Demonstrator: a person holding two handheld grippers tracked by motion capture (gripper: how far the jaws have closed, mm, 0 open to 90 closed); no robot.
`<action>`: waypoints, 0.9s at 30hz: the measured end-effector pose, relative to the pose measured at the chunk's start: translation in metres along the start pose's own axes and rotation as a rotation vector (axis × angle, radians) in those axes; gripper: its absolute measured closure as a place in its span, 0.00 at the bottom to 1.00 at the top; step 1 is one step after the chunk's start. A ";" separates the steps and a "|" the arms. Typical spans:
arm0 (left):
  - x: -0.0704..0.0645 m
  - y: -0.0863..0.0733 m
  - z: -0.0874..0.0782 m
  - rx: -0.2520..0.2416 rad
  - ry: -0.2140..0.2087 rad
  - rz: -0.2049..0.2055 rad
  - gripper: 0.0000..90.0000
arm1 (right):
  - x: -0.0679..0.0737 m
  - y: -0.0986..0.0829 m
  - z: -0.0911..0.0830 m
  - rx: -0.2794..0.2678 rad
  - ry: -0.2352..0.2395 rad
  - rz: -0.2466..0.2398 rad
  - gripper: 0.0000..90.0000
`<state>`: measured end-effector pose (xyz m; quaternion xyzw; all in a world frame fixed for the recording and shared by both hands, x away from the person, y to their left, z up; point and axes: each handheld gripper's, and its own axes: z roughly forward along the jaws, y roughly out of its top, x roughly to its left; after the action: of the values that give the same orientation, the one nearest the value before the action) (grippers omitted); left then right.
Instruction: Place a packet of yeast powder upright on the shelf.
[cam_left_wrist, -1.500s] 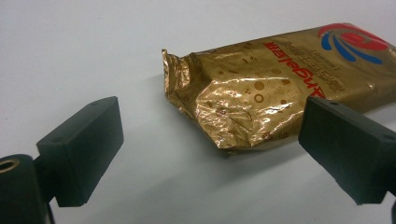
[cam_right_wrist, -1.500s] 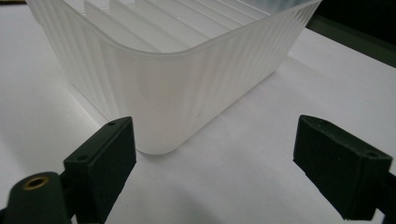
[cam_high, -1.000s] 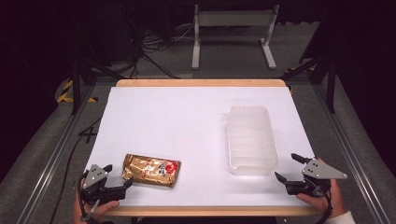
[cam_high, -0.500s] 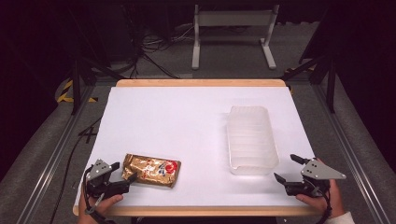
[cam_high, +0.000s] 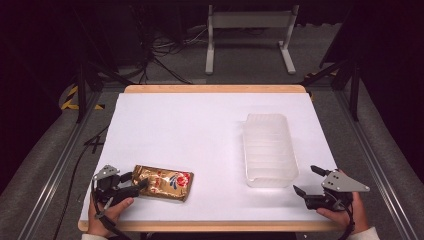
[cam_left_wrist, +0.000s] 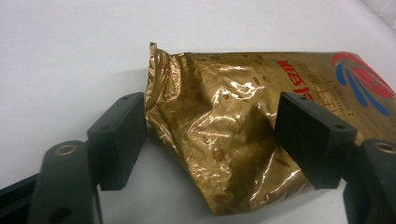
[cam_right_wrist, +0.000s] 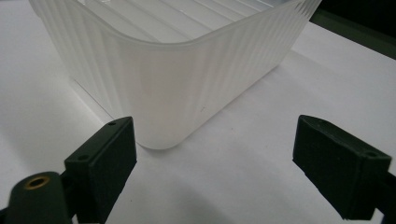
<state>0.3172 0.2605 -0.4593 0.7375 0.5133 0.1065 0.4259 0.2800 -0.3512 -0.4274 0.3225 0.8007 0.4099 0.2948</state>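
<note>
Left gripper view shows left gripper (cam_left_wrist: 210, 135) straddling the gold packet's (cam_left_wrist: 243, 116) crumpled end

Crinkled gold foil packet (cam_high: 162, 183), red-and-blue print, flat on white table (cam_high: 190, 130), near left front corner.

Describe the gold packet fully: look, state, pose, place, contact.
The gold packet is a shiny, crinkled foil pouch with red and blue print and a crimped end seal. It lies flat on the white table, near its front left edge. The left gripper has its open jaws on either side of the crumpled end; one jaw seems to touch the foil.
</note>
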 end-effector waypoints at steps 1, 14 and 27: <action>0.000 0.000 0.000 -0.003 0.001 -0.005 0.32 | 0.000 0.000 0.000 0.000 0.000 0.000 0.16; -0.004 0.001 -0.004 0.031 -0.003 0.037 0.89 | -0.001 -0.001 0.002 0.034 -0.028 0.011 0.16; -0.011 0.002 -0.014 -0.057 -0.014 0.113 1.00 | -0.002 0.000 0.000 0.024 -0.036 0.007 0.16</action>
<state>0.3051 0.2586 -0.4461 0.7535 0.4646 0.1397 0.4437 0.2811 -0.3523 -0.4270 0.3362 0.7990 0.3954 0.3037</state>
